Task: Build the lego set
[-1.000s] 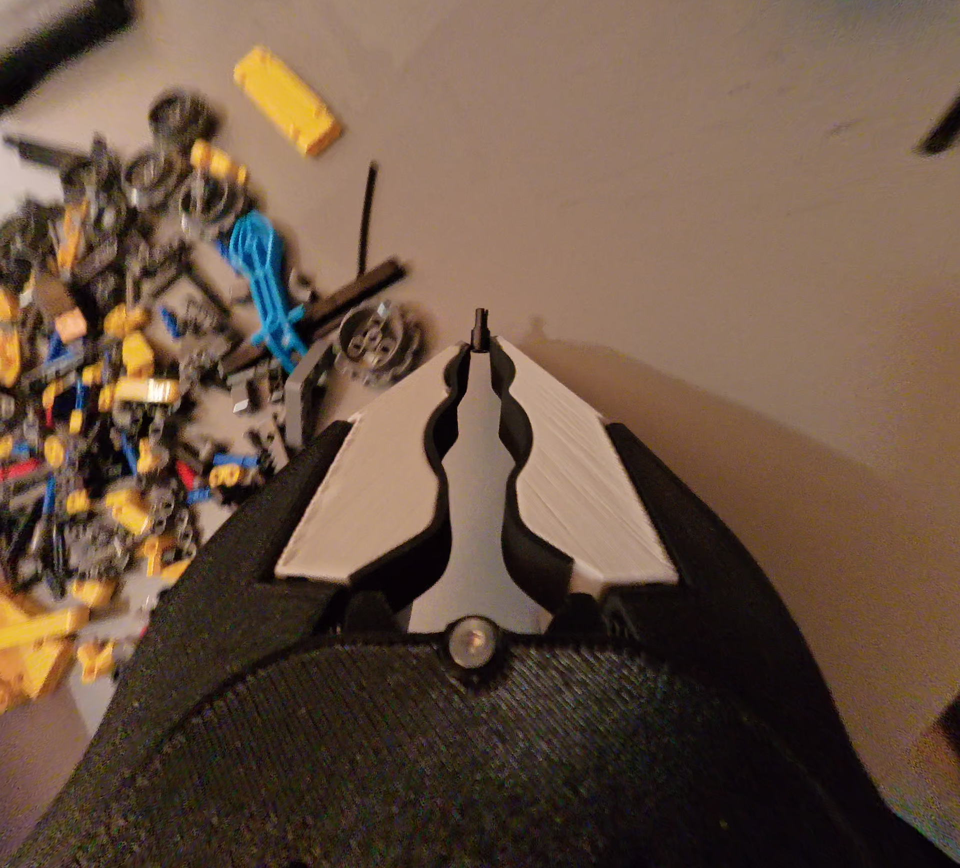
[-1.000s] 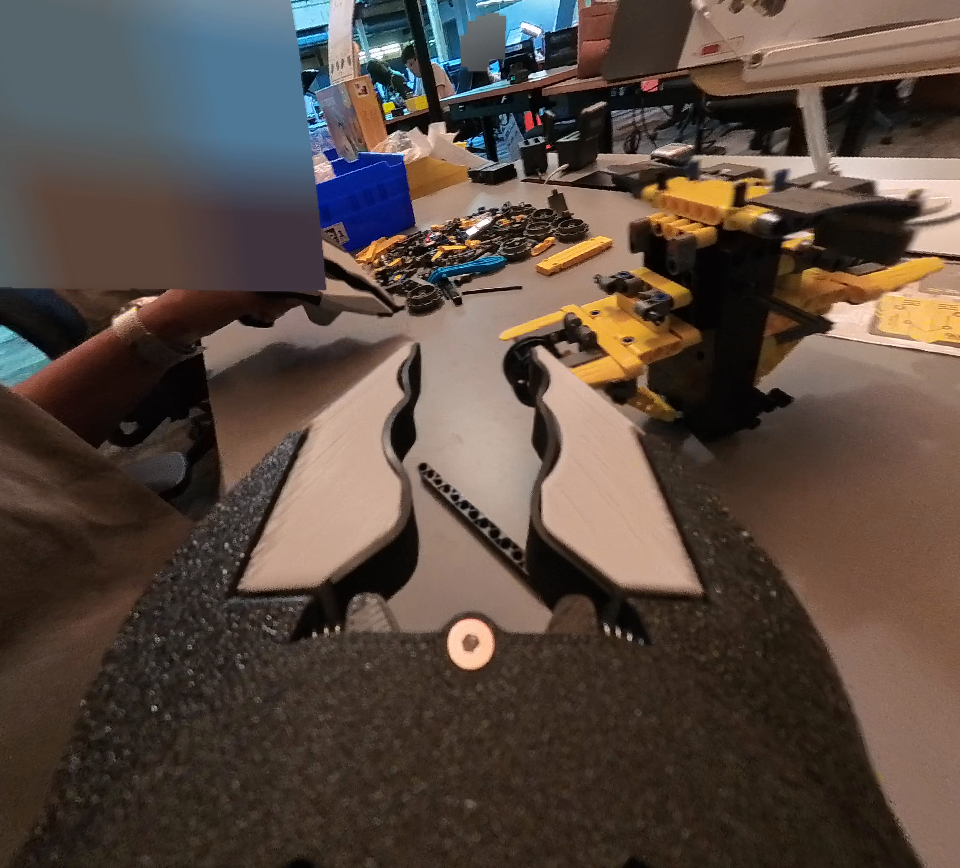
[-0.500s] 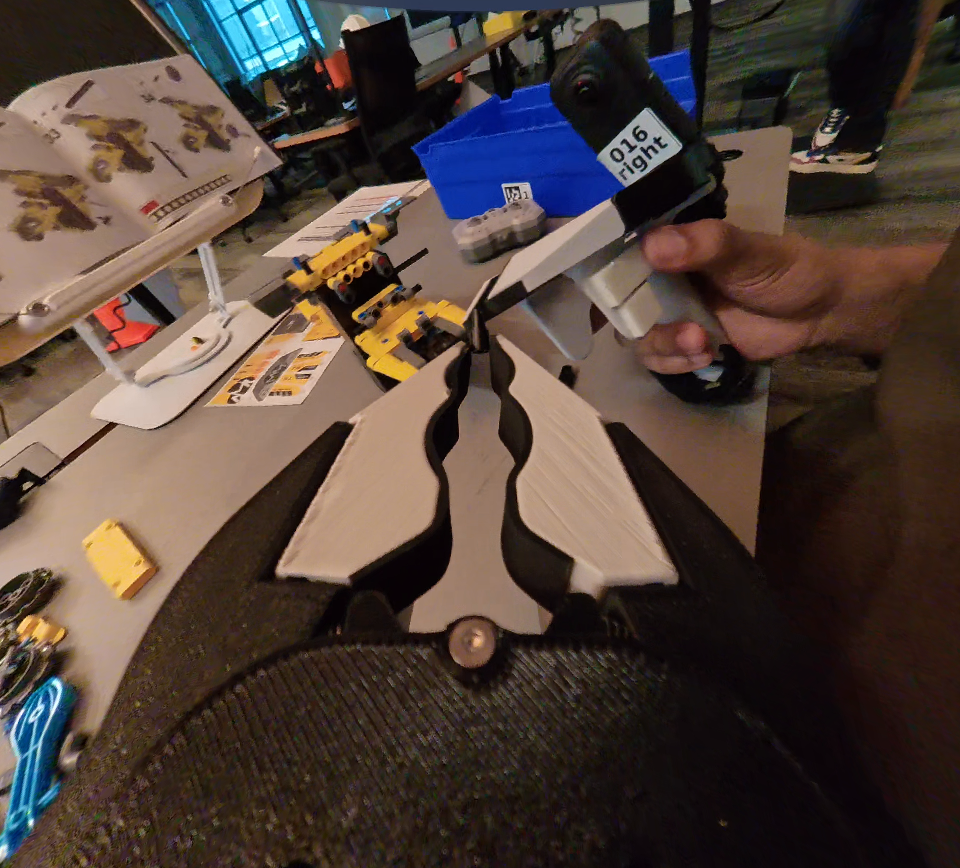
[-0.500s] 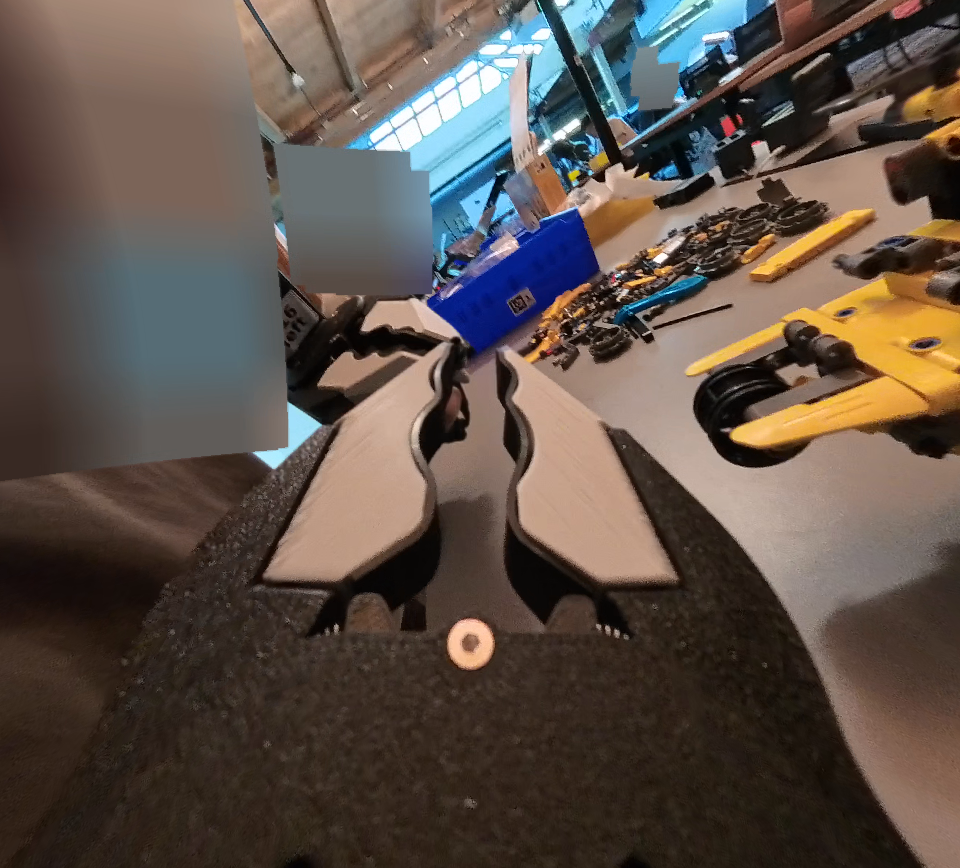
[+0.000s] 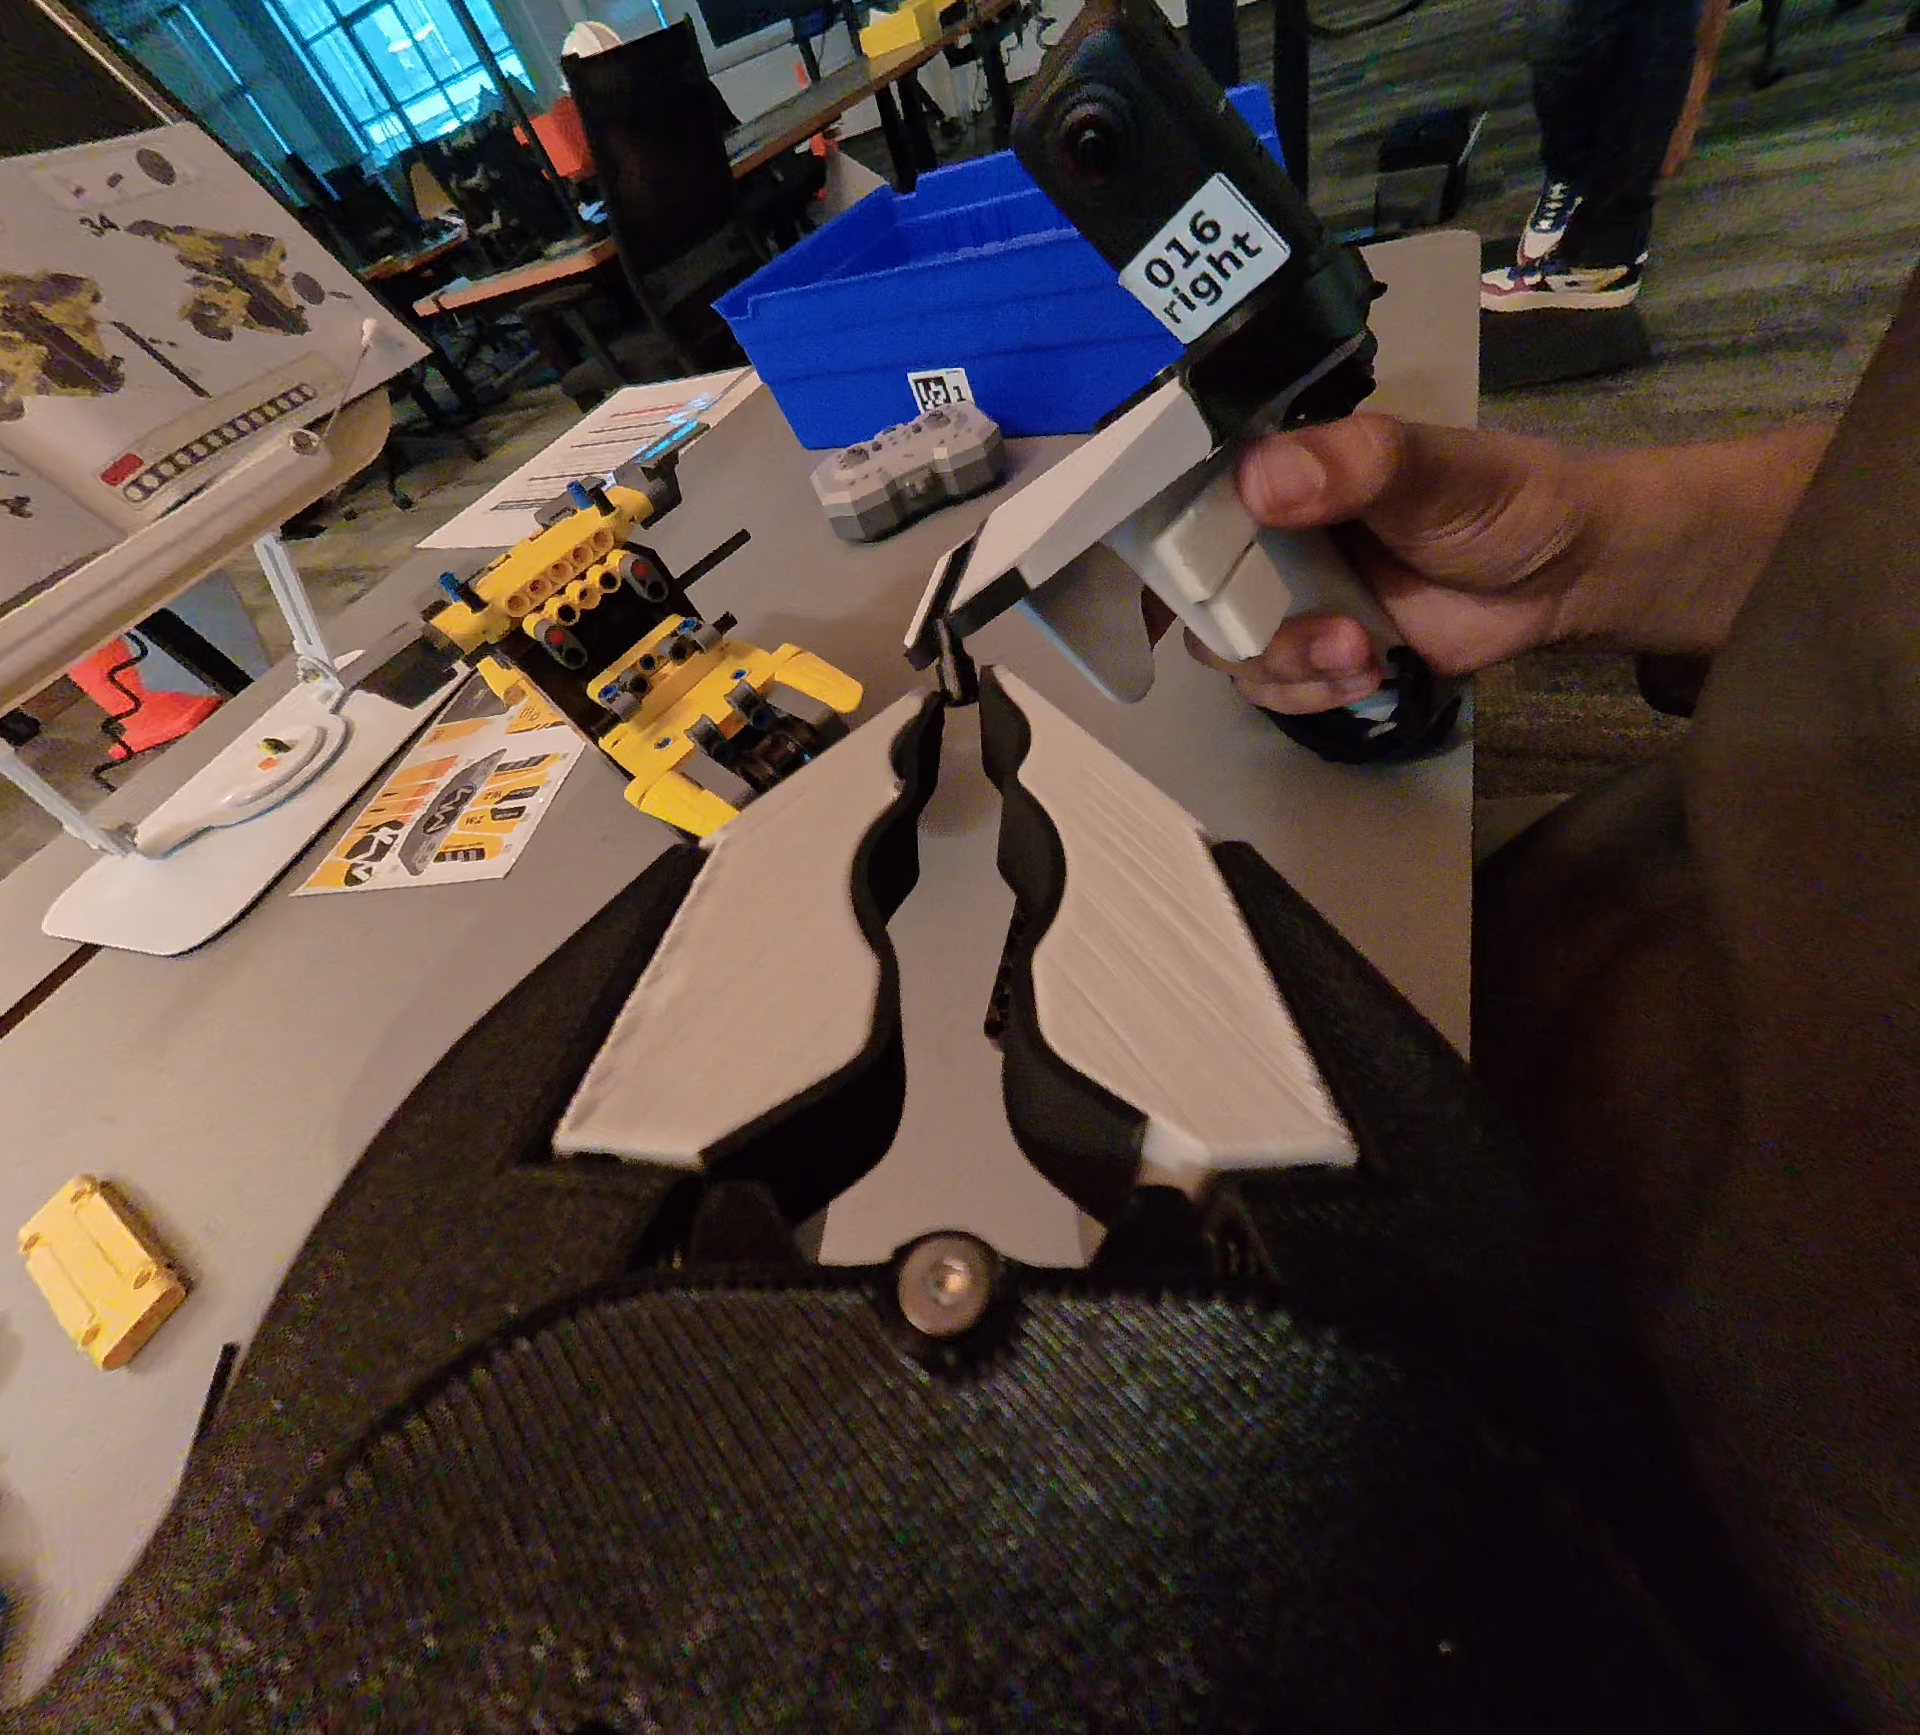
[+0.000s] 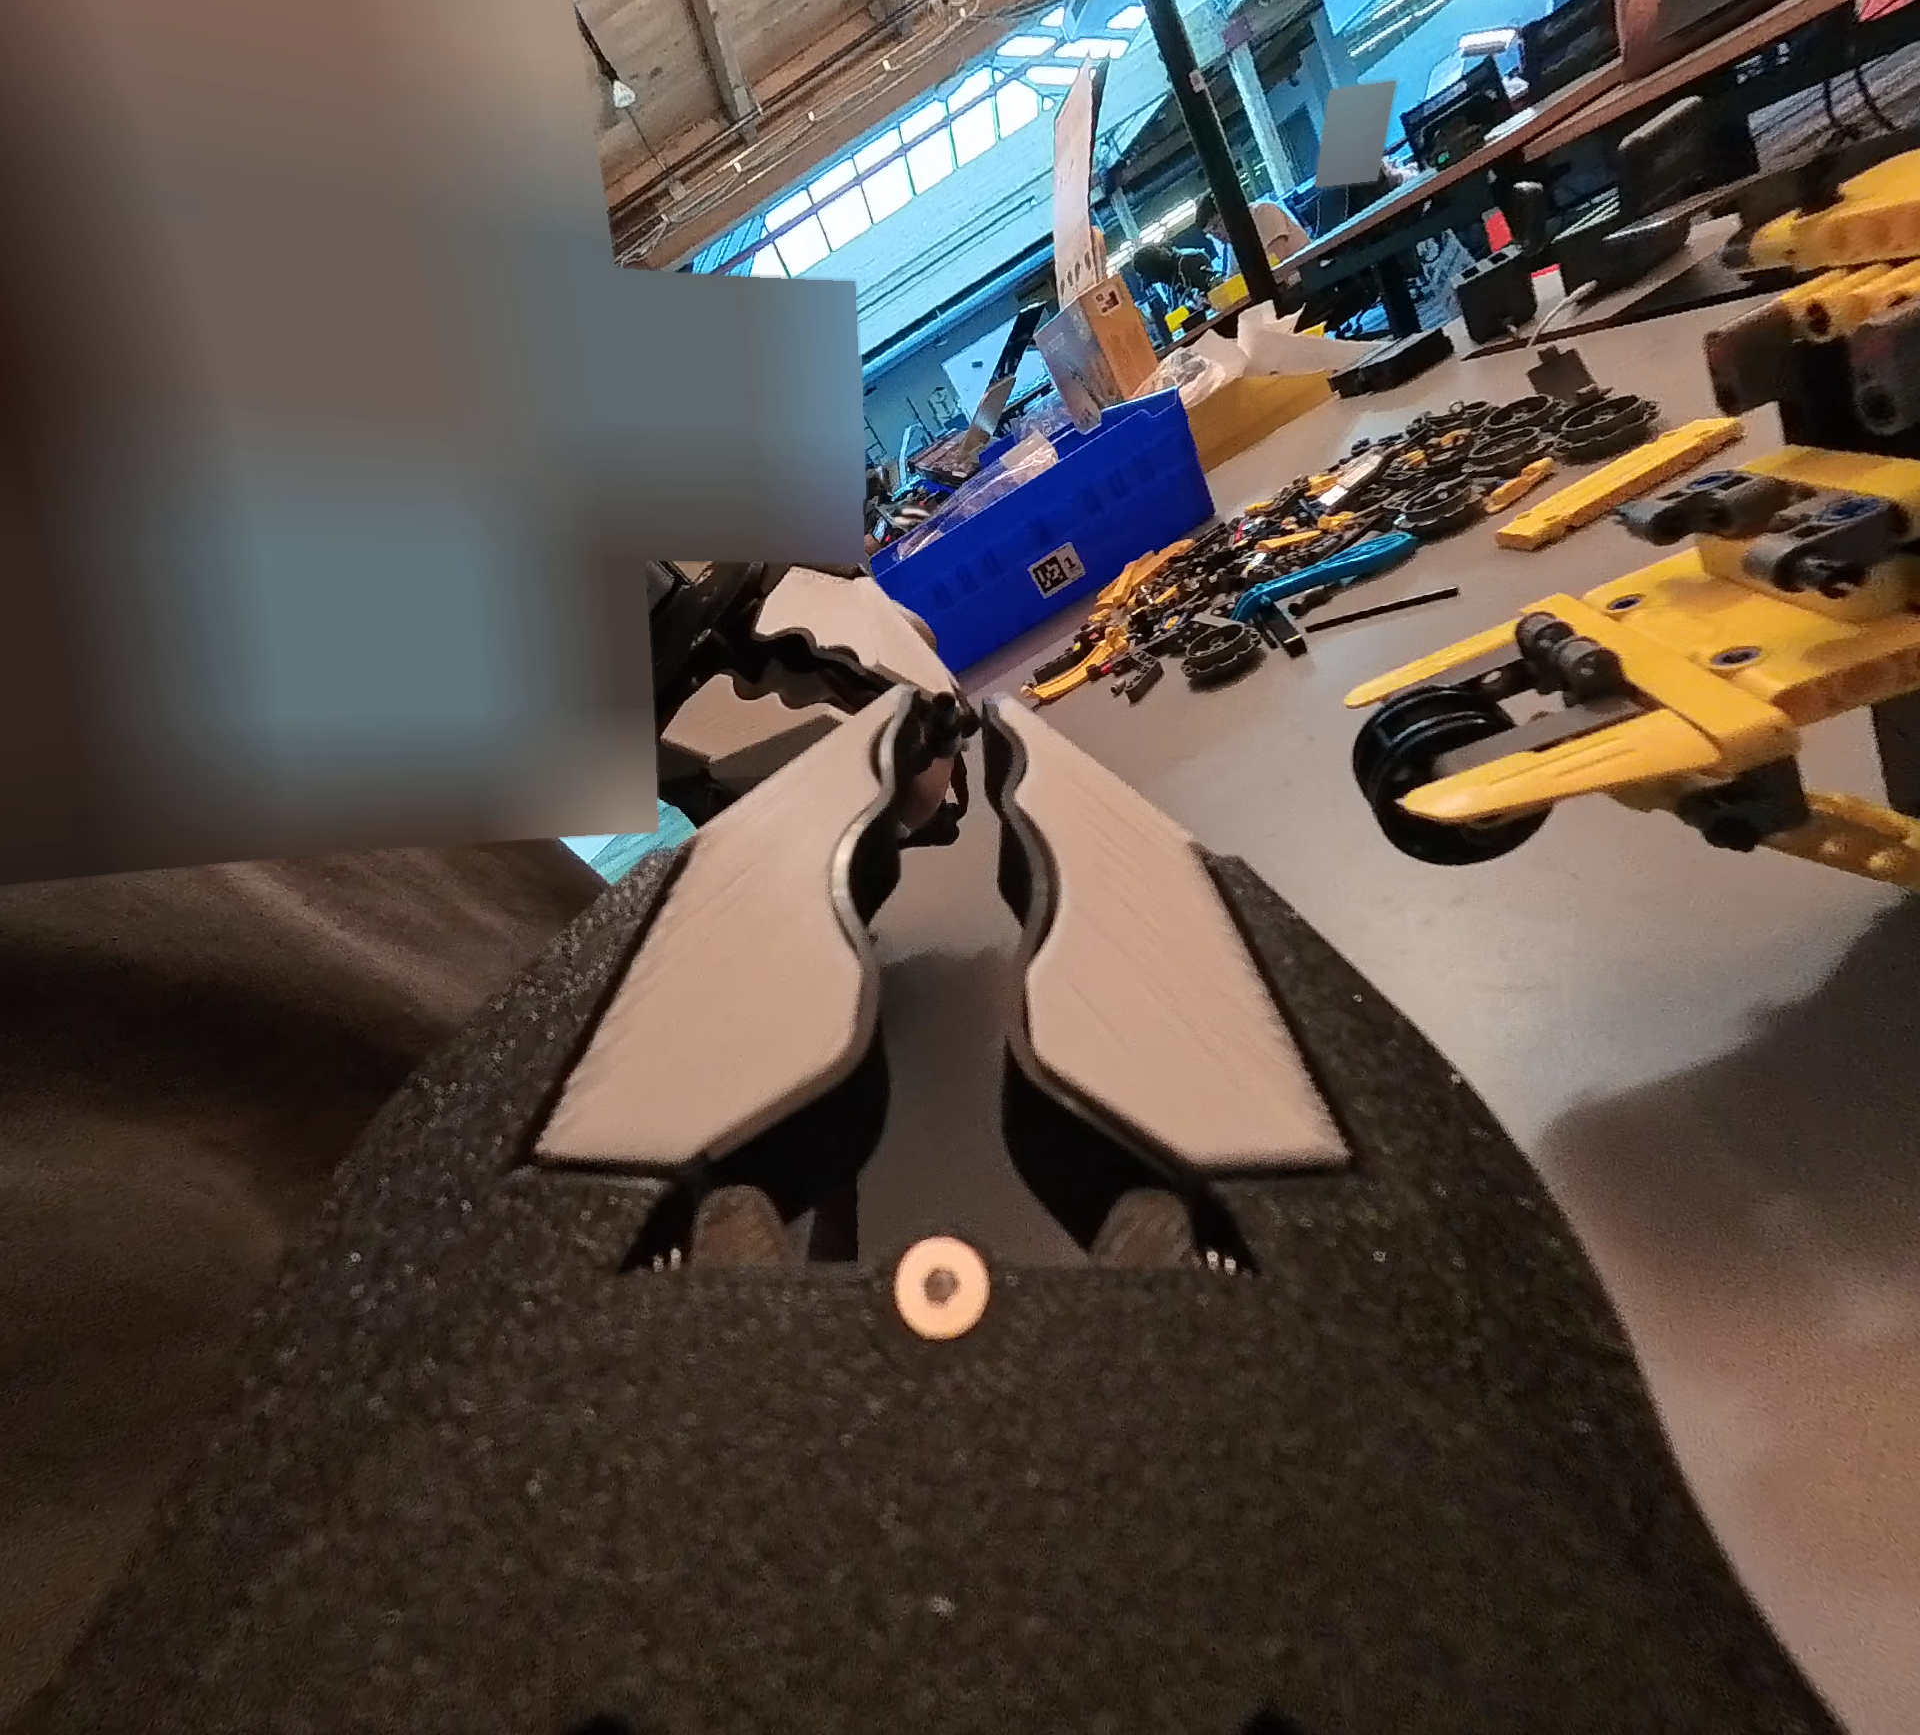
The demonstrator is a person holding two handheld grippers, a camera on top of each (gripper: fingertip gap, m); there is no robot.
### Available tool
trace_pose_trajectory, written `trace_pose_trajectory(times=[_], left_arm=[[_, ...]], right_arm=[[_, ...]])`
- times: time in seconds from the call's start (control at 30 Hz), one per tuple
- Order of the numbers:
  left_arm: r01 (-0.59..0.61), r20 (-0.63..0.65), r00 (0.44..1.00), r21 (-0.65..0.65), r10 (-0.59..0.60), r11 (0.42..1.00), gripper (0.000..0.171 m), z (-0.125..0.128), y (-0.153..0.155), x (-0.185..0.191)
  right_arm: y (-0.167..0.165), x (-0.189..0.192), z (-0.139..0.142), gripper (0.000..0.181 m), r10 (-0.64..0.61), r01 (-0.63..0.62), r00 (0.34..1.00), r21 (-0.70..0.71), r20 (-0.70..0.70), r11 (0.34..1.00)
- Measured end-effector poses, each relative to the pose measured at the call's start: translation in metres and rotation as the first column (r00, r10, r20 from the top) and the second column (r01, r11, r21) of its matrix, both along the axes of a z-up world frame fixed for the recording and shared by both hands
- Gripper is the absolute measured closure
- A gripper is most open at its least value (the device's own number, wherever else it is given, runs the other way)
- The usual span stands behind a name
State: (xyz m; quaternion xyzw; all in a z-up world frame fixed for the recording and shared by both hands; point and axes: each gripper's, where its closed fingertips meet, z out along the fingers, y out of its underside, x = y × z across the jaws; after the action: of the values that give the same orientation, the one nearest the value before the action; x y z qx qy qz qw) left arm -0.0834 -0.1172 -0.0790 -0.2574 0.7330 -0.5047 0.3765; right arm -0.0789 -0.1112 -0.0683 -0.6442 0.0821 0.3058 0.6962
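Observation:
My left gripper (image 5: 956, 703) is shut on a small black pin (image 5: 954, 672) and holds it above the grey table (image 5: 312, 1041). My right gripper (image 5: 935, 631), held by a hand (image 5: 1455, 542), meets it tip to tip from the far right. In the right wrist view my right gripper (image 6: 979, 717) is closed to a narrow gap, with the pin (image 6: 948, 717) between its tips. The left gripper's grey fingers (image 6: 842, 620) come in from behind left. A yellow and black brick model (image 5: 644, 646) stands just left of the tips and also shows in the right wrist view (image 6: 1662, 646).
A blue bin (image 5: 935, 314), a grey controller-like block (image 5: 904, 475), an open booklet on a stand (image 5: 156, 355), a sticker sheet (image 5: 447, 802) and a yellow plate (image 5: 99, 1270) are on the table. A pile of loose parts (image 6: 1403, 501) lies behind. Left and right tips are no more than a few centimetres apart.
My left gripper swung from above the parts pile to face the right gripper, pin in its tips. My right gripper rose from the table, turned left and closed its fingers at the pin.

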Motion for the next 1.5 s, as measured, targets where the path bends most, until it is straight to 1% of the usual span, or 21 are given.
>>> trace_pose_trajectory(times=[0.07, 0.13, 0.27, 0.3, 0.33, 0.37, 0.43, 0.5, 0.7, 0.8, 1.1, 1.17, 1.23, 1.27, 1.3, 1.33, 1.37, 1.4, 1.43, 1.47, 1.5], left_arm=[[0.0, 0.001, 1.0, -0.007, 0.0, 1.0, 0.169, 0.001, -0.001, 0.001], [-0.003, 0.001, 1.0, -0.003, 0.003, 1.0, 0.169, 0.0, -0.001, 0.002], [-0.015, -0.002, 1.0, -0.007, 0.015, 1.0, 0.168, -0.003, 0.001, 0.005], [-0.017, 0.005, 1.0, -0.027, 0.017, 0.999, 0.165, -0.002, 0.001, 0.005], [-0.012, 0.011, 1.0, -0.051, 0.012, 0.999, 0.153, 0.0, -0.001, 0.005], [-0.006, 0.002, 1.0, -0.072, 0.006, 0.997, 0.148, 0.001, -0.002, 0.005], [-0.016, -0.037, 0.999, -0.089, 0.013, 0.996, 0.15, -0.003, -0.001, 0.008], [-0.044, -0.067, 0.997, -0.08, 0.039, 0.996, 0.156, -0.008, 0.003, 0.012], [-0.06, -0.077, 0.996, -0.084, 0.053, 0.995, 0.158, -0.009, 0.004, 0.013], [-0.055, -0.102, 0.994, -0.089, 0.046, 0.995, 0.168, -0.012, 0.001, 0.013], [-0.09, -0.126, 0.989, -0.096, 0.078, 0.991, 0.169, -0.019, 0.002, 0.014], [-0.096, -0.164, 0.984, -0.155, 0.07, 0.983, 0.168, -0.016, 0.0, 0.014], [-0.074, -0.217, 0.976, -0.275, 0.014, 0.959, 0.168, -0.01, -0.004, 0.012], [-0.052, -0.249, 0.967, -0.357, -0.042, 0.933, 0.168, -0.005, -0.006, 0.011], [-0.028, -0.277, 0.955, -0.448, -0.109, 0.894, 0.168, 0.0, -0.008, 0.009], [-0.011, -0.308, 0.936, -0.514, -0.172, 0.858, 0.169, 0.001, -0.009, 0.006], [-0.016, -0.344, 0.917, -0.538, -0.202, 0.843, 0.169, -0.007, -0.009, 0.005], [-0.032, -0.363, 0.911, -0.541, -0.199, 0.84, 0.168, -0.015, -0.008, 0.004], [-0.046, -0.361, 0.913, -0.554, -0.19, 0.831, 0.168, -0.019, -0.004, 0.003], [-0.061, -0.365, 0.912, -0.573, -0.188, 0.817, 0.168, -0.02, 0.002, 0.002], [-0.077, -0.36, 0.915, -0.593, -0.179, 0.801, 0.168, -0.018, 0.01, 0.002]], right_arm=[[0.001, 0.0, 0.0, 0.172, 0.001, -0.001, 1.0, -0.001, 0.007, 1.0], [0.001, 0.0, 0.0, 0.176, 0.003, -0.003, 1.0, -0.001, 0.015, 1.0], [0.003, 0.002, -0.004, 0.177, -0.015, 0.017, 0.999, -0.028, 0.041, 0.999], [0.004, 0.001, -0.005, 0.178, -0.012, 0.014, 0.999, -0.034, 0.043, 0.999], [0.005, 0.0, -0.005, 0.178, -0.005, 0.007, 0.999, -0.039, 0.042, 0.999], [0.005, 0.0, -0.006, 0.178, -0.001, 0.003, 0.999, -0.041, 0.041, 0.999], [0.006, 0.0, -0.005, 0.178, -0.005, 0.007, 0.999, -0.039, 0.036, 0.999], [0.006, 0.001, -0.004, 0.178, -0.016, 0.017, 0.999, -0.03, 0.03, 0.999], [0.008, 0.003, -0.006, 0.178, -0.032, 0.034, 0.999, -0.04, 0.04, 0.999], [0.009, 0.004, -0.008, 0.178, -0.051, 0.056, 0.995, -0.056, 0.082, 0.997], [0.01, 0.004, -0.014, 0.178, -0.057, 0.071, 0.989, -0.1, 0.137, 0.992], [0.009, 0.005, -0.011, 0.178, -0.069, 0.08, 0.989, -0.08, 0.127, 0.994], [0.007, 0.005, -0.004, 0.179, -0.063, 0.066, 0.995, -0.042, 0.072, 0.997], [0.005, 0.004, 0.001, 0.179, -0.049, 0.049, 0.998, -0.019, 0.027, 0.999], [0.003, 0.005, 0.006, 0.18, -0.043, 0.043, 0.999, 0.011, -0.02, 0.999], [-0.002, 0.013, 0.016, 0.179, -0.068, 0.074, 0.994, 0.07, -0.081, 0.995], [-0.014, 0.032, 0.032, 0.179, -0.112, 0.137, 0.98, 0.152, -0.165, 0.979], [-0.027, 0.05, 0.042, 0.179, -0.135, 0.176, 0.967, 0.182, -0.216, 0.967], [-0.034, 0.062, 0.044, 0.179, -0.181, 0.212, 0.965, 0.16, -0.189, 0.964], [-0.037, 0.067, 0.041, 0.178, -0.239, 0.253, 0.963, 0.121, -0.121, 0.96], [-0.038, 0.066, 0.039, 0.178, -0.268, 0.274, 0.961, 0.098, -0.068, 0.957]])
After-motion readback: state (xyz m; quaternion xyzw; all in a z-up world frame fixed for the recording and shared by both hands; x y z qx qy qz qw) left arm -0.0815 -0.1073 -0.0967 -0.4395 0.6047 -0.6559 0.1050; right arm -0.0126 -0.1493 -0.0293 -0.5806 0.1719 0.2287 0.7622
